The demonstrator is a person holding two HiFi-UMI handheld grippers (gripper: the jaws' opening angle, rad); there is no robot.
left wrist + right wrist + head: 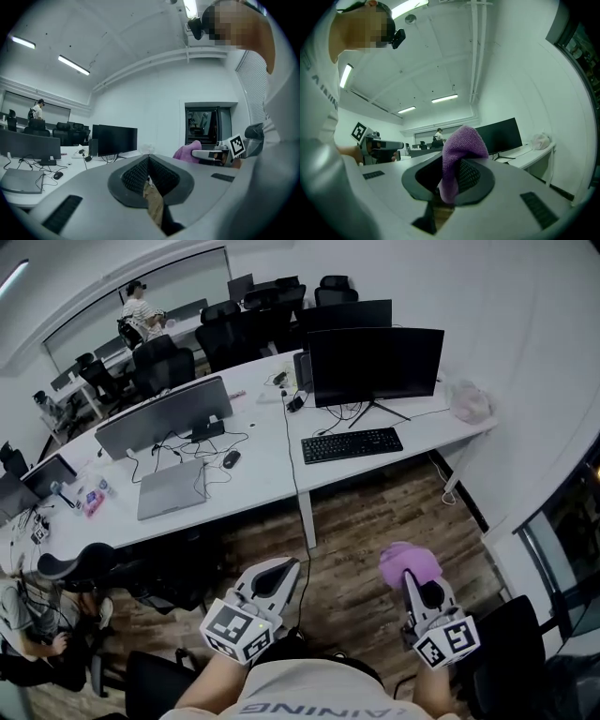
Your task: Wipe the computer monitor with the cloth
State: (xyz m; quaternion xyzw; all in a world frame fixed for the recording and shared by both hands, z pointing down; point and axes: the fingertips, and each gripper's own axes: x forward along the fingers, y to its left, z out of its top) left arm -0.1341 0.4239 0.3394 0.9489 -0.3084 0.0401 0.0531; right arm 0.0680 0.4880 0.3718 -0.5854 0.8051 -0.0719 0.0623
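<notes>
Standing well back from the desk [272,479], over wooden floor [356,540]. In the right hand-held gripper [421,589], a purple cloth [409,564], clamped between the jaws and bunched up above their tips. Same grasp plain in the right gripper view, with the cloth folded over the pads and hanging down between them. Nothing in the left hand-held gripper [278,570]: clenched, jaws meeting tip to tip in the left gripper view, only floor showing below the seam. Both held low and near, side by side, well apart from each other.

Far off on the right part of the desk, the monitor [375,365], upright on its stand, screen dark, with a black keyboard [352,443] just in front of it. Further left on the same desk, a second monitor [164,416], a grey laptop [172,488] lying flat and a mouse [231,458]. At the desk's far right end, a pale crumpled bag [469,401]. Beyond, rows of black office chairs [169,362] and a person [139,310] at a far desk.
</notes>
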